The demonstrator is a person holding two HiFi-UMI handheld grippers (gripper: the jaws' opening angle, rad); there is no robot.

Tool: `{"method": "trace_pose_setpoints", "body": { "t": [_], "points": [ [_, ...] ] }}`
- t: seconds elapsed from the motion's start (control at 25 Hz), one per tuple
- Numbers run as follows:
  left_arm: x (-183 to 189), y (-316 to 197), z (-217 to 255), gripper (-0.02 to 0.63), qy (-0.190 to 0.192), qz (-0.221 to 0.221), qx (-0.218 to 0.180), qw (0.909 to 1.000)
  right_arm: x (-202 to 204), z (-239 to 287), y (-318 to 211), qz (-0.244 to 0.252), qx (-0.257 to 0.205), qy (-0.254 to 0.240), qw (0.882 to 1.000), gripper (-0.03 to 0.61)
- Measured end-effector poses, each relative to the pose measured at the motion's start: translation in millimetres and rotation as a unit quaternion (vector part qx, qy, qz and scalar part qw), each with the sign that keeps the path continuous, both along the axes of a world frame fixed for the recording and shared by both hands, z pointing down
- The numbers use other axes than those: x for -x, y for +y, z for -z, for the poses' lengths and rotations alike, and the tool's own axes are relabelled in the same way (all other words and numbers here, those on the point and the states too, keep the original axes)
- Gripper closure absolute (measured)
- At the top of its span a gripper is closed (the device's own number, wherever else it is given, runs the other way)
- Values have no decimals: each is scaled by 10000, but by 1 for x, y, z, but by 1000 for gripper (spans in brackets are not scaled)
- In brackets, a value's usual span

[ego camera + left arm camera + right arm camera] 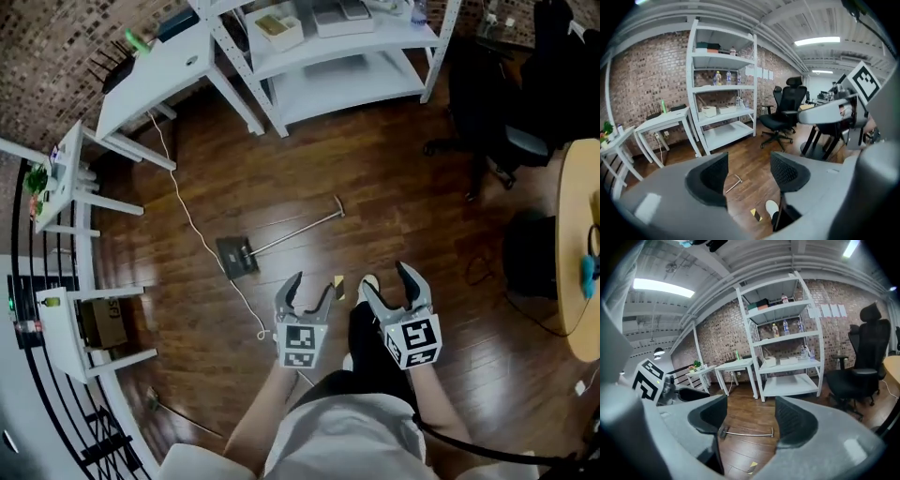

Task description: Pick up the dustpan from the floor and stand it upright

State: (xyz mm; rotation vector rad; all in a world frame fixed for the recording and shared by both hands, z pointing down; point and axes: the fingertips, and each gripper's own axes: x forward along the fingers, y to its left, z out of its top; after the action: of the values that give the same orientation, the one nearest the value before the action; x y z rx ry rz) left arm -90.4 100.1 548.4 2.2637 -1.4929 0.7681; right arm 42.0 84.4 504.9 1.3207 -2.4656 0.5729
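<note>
Your left gripper (312,284) and right gripper (386,276), bottom centre: both jaws wide apart, empty. Dustpan (237,255) lies flat on the floor (394,187), up-left of them, well apart.

A: Finish of the floor (394,178)?
B: Dark brown wood planks. On the dustpan (237,255): dark grey pan, silver handle.
A: And the left gripper (312,284) and right gripper (386,277)?
B: Grey bodies, black jaws, black-and-white square markers.
</note>
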Motion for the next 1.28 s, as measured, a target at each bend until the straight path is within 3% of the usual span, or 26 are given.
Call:
{"method": "trace_pose_setpoints", "body": {
  "t": [0.16, 0.36, 0.64, 0.92, 1.16, 1.28],
  "points": [
    [-23, -62, -93, 299, 121, -559, 810, 9951, -10, -55, -57, -53, 486, -2, 9988, 273],
    [-47, -108, -223, 279, -67, -931, 1891, 9775, -5, -136, -110, 110, 849, 87, 9963, 284],
    [-42, -166, -402, 275, -482, -1265, 2627, 9553, 2, -256, -169, -102, 1279, 133, 9916, 284],
    [-17, -235, -596, 261, -760, -1043, 2813, 9509, -16, -400, -216, -938, 1427, -274, 9849, 284],
    [-10, -270, -727, 261, -965, -1139, 2875, 9461, 2, -480, -225, -1111, 1371, -534, 9829, 284],
    [-12, -294, -775, 258, -994, -1045, 2760, 9503, 5, -509, -232, -1153, 1245, -703, 9830, 284]
  ]
}}
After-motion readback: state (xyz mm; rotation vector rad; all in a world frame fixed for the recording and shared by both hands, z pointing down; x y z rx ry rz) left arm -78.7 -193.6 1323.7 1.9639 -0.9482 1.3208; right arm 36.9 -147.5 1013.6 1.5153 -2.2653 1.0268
